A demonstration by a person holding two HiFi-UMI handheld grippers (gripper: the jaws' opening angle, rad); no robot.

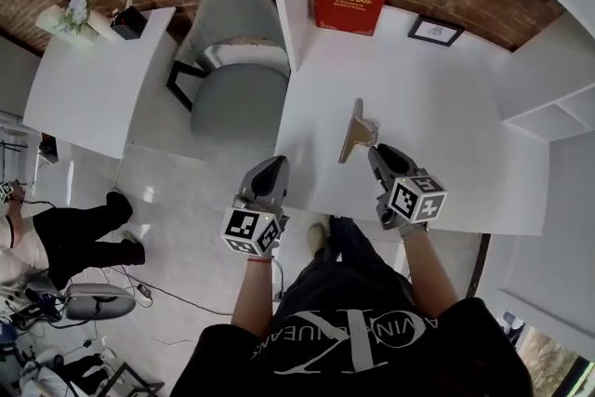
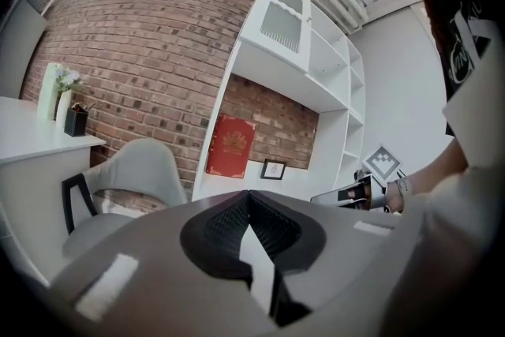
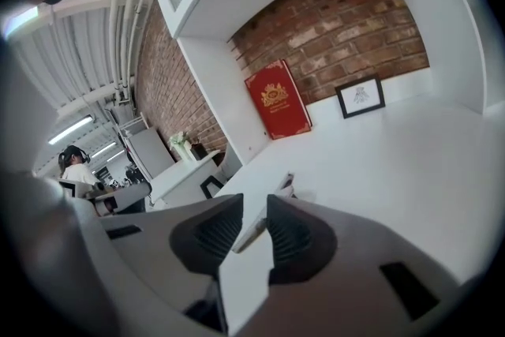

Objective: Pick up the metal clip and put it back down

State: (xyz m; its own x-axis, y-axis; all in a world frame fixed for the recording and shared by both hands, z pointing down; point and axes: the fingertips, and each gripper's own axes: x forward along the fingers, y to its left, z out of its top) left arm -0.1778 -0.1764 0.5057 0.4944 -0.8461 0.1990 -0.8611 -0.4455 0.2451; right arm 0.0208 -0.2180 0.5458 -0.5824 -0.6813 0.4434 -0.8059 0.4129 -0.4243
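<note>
On the white desk (image 1: 446,107), just ahead of the right gripper (image 1: 379,155), lies the metal clip (image 1: 356,131). Its near end reaches between jaws set narrowly apart (not pinching yet, I judge). It looks light, stiff and slick, so squeeze its flat sides squarely. The left gripper (image 1: 271,170) hangs closed, empty.

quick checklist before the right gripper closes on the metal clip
1. Metal clip lying on the white desk: ok.
2. Right gripper jaws apart: ok.
3. Clip lined up in the gap between those jaws: ok.
4. Jaws already touching the clip: cannot tell.
5. Left gripper shut, empty, off to the side of the clip: ok.
</note>
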